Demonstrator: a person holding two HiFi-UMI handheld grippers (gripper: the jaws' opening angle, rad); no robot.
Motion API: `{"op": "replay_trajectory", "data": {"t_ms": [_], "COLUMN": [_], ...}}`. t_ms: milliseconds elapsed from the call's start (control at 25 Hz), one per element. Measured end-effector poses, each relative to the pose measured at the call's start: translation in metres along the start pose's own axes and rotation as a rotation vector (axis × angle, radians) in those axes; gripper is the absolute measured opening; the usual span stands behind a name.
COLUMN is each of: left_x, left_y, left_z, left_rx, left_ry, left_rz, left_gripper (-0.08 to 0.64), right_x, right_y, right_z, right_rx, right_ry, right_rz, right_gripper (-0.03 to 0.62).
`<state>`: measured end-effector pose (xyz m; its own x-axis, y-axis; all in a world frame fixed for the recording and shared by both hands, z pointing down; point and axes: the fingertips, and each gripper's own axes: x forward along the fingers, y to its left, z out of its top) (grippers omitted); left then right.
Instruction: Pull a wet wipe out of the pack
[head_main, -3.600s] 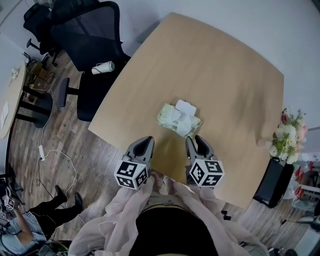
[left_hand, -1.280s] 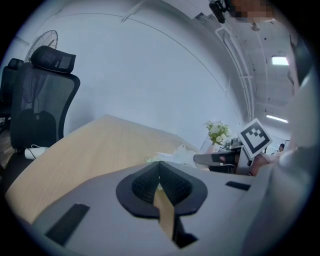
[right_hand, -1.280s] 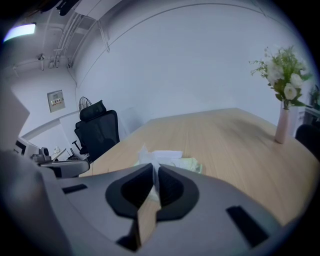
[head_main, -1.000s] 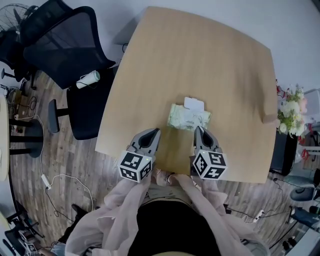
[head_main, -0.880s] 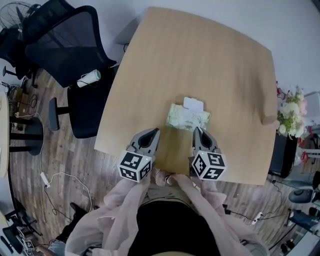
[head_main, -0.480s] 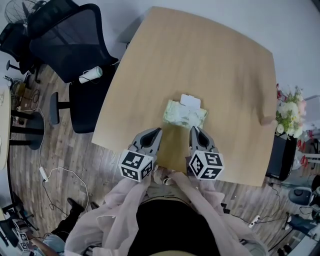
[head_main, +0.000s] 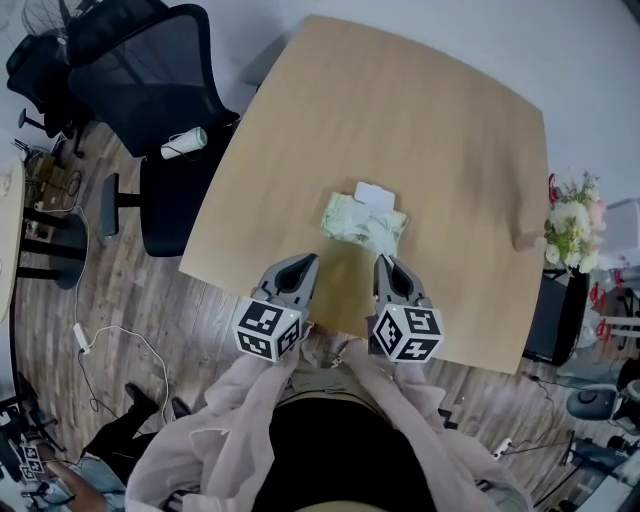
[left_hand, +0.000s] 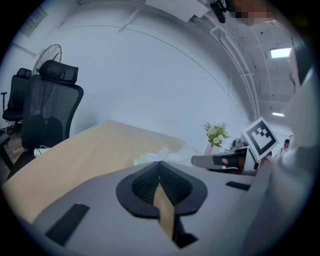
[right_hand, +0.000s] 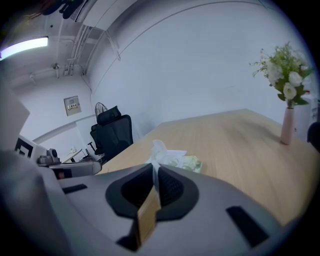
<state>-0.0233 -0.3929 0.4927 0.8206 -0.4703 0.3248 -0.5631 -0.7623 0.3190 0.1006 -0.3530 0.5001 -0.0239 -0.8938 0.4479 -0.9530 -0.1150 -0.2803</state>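
- As seen from the head view, the table (head_main: 400, 110) is a light wooden top with rounded corners, standing on a wood-plank floor (head_main: 120, 300).
- Pack of wet wipes (head_main: 362, 222): pale green soft pack, laid flat on the table toward the person's edge. It is placed ahead of both hand-held grippers, a little nearer the right one, and is touched by neither.
- Wet wipe (right_hand: 159, 149): a white crumpled tuft is seen standing up out of the top of the pack in the right gripper view; the same tuft (left_hand: 164, 150) is made out in the left gripper view. A white flat piece (head_main: 375, 193) is noted at the pack's far side; whether it is a lid flap cannot be told.
- Left hand-held gripper (head_main: 307, 261): held above the table's near edge and pointed toward the pack. Its jaws are clenched together at the tips (left_hand: 160, 163), with nothing gripped.
- Right hand-held gripper (head_main: 383, 262): held just beside the left one and aimed at the pack. Its jaws are likewise pressed together (right_hand: 154, 169), and nothing is caught between them.
- Vase of flowers (head_main: 570, 225): white and red blooms, set at the table's right edge, well apart from the pack.
- Office chair (head_main: 150, 70): black mesh back, placed at the table's left corner; a white roll (head_main: 185, 143) is laid on its seat.
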Motion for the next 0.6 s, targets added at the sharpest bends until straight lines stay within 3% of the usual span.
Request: {"op": "replay_trajectory", "data": {"t_ms": [600], "left_x": [-0.021], "left_y": [-0.025], "left_z": [-0.012], "left_rx": [-0.002], "left_ry": [-0.018], "left_rz": [0.032], "left_gripper": [0.009], "right_x": [-0.033], "right_y": [-0.001], "right_z": [-0.008], "right_rx": [-0.015], "right_ry": [-0.015], "right_rz": [0.026], "right_gripper": [0.017]}}
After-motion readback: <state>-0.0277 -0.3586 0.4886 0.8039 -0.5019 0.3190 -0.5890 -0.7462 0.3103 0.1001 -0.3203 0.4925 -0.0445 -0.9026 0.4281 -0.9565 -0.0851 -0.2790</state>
